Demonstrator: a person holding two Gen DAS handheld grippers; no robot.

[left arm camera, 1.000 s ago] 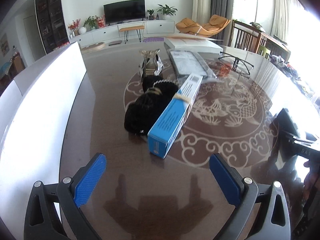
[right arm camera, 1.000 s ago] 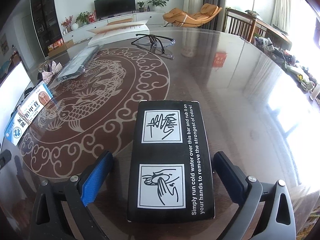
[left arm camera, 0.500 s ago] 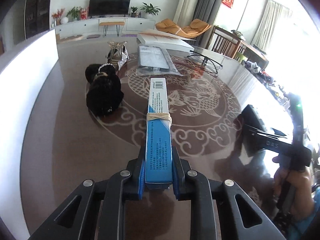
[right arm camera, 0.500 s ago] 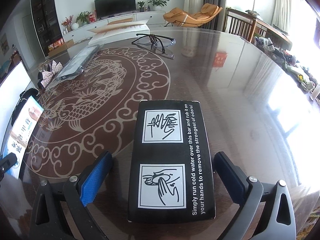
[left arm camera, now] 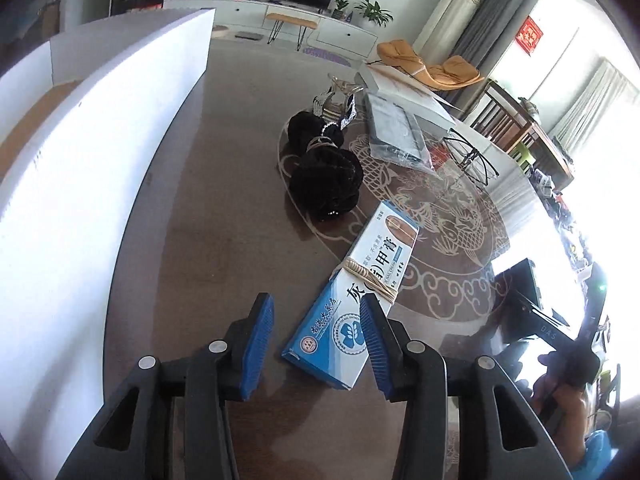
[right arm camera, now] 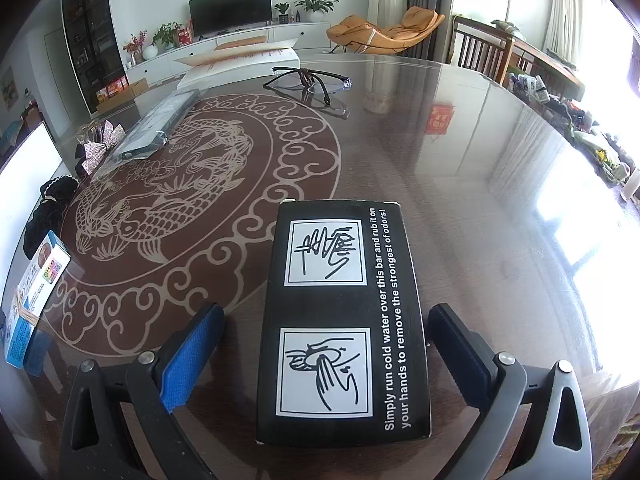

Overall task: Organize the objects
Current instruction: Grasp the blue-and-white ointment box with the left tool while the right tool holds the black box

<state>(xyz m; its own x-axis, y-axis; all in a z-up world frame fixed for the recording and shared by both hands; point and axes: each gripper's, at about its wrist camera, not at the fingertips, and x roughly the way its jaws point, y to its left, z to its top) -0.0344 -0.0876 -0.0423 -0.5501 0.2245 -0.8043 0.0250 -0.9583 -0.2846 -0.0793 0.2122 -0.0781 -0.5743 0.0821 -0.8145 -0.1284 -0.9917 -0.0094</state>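
Observation:
A long blue and white box (left arm camera: 360, 296) bound with a rubber band lies flat on the table; it also shows in the right wrist view (right arm camera: 34, 300). My left gripper (left arm camera: 316, 320) is open above its near end, the box free between the blue pads. A black box (right arm camera: 344, 316) with white hand drawings lies flat between the open fingers of my right gripper (right arm camera: 326, 340), untouched. A black fluffy hair tie (left arm camera: 324, 176) lies beyond the blue box.
A tall white box wall (left arm camera: 92, 184) stands along the left. A silver bow (left arm camera: 340, 108), a grey plastic packet (left arm camera: 396, 136), glasses (right arm camera: 316, 84) and a flat white box (right arm camera: 240, 60) lie further back on the glass-topped table (right arm camera: 480, 168).
My left gripper held the blue box on edge half a second ago; it has now let go and opened, and the box lies flat, angled right. The right gripper has not moved.

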